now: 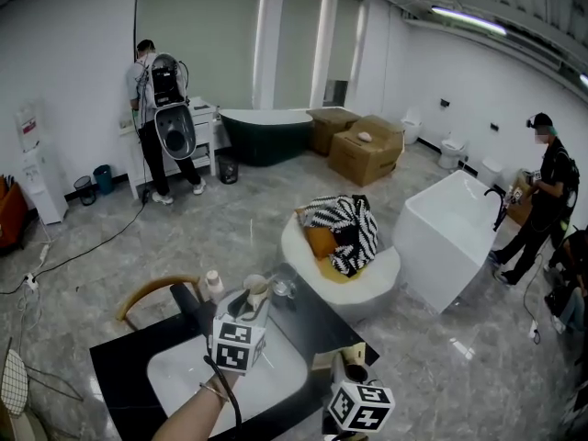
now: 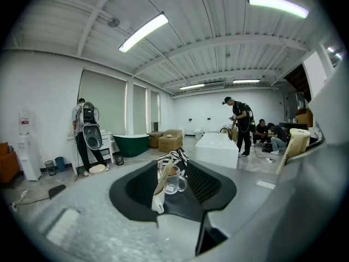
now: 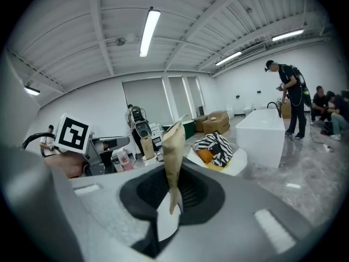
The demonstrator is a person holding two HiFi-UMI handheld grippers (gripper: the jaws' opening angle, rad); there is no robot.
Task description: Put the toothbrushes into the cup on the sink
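Note:
A clear glass cup [image 2: 178,180] [image 1: 281,289] stands on the black counter [image 1: 119,375] behind the white sink basin [image 1: 175,375]. A beige wrapped toothbrush [image 2: 162,180] [image 1: 254,294] leans at the cup's left side; whether its lower end is inside the cup I cannot tell. My left gripper [image 2: 163,214] [image 1: 248,315] faces it, open, with its pads off the toothbrush. To the right, my right gripper [image 3: 170,212] [image 1: 351,373] is shut on a second beige wrapped toothbrush [image 3: 174,157], which stands upright above its jaws.
A small bottle [image 1: 213,285] stands left of the cup, with a curved wooden chair back [image 1: 152,292] behind the counter. Beyond are a round white tub holding striped cloth [image 1: 344,237], a white bathtub [image 1: 450,228], cardboard boxes [image 1: 367,150] and people [image 1: 152,108] [image 1: 547,191].

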